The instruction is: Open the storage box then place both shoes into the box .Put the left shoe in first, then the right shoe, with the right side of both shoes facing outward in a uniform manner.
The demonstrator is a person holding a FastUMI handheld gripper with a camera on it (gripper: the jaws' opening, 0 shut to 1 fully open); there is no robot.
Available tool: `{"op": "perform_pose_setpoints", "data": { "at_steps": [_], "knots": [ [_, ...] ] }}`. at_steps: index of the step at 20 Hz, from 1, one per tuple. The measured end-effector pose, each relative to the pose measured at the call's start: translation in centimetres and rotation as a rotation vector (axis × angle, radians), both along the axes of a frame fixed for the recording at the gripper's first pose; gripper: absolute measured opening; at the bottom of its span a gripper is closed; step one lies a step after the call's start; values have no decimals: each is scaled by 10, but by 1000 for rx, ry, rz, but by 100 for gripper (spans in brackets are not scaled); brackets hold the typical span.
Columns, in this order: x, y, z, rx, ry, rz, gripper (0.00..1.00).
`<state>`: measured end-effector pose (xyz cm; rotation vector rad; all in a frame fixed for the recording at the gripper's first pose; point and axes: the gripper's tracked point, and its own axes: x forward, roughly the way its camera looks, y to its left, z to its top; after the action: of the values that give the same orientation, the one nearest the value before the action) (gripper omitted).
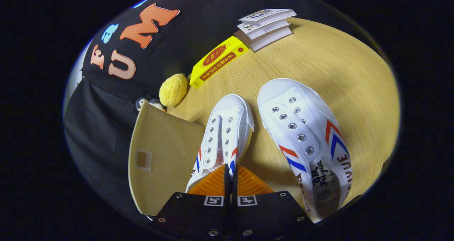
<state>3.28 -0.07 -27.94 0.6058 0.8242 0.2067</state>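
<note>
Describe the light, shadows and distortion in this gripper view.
Gripper view: light falls evenly on the table, which bulges round from strong fisheye distortion; soft shadows lie beside both shoes, the one in the gripper and the other on the table; the books show mild glare; focus stays sharp, no motion blur.

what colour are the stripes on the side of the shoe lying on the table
Red and blue chevron stripes on white canvas, clearest in the gripper view on the shoe.

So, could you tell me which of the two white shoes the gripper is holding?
The left-hand shoe, beside the beige box flap: the gripper is shut on its heel. The other shoe lies free on the table.
</note>
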Motion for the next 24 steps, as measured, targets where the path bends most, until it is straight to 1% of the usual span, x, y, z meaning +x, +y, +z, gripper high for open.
{"op": "perform_pose_setpoints", "data": {
  "at_steps": [3, 8, 11, 14, 17, 19, 24],
  "knots": [
    [1, 7, 36, 36, -49, 6, 0],
    [-3, 17, 114, -5, -146, 35, 0],
    [-10, 40, 157, -17, -210, 69, 0],
    [-16, 78, 184, -26, -238, 112, 0],
    [-23, 125, 179, -46, -230, 156, 0],
    [-26, 156, 162, -25, -198, 182, 0],
    [-28, 211, 111, -29, -130, 201, 0]
  ]
}}
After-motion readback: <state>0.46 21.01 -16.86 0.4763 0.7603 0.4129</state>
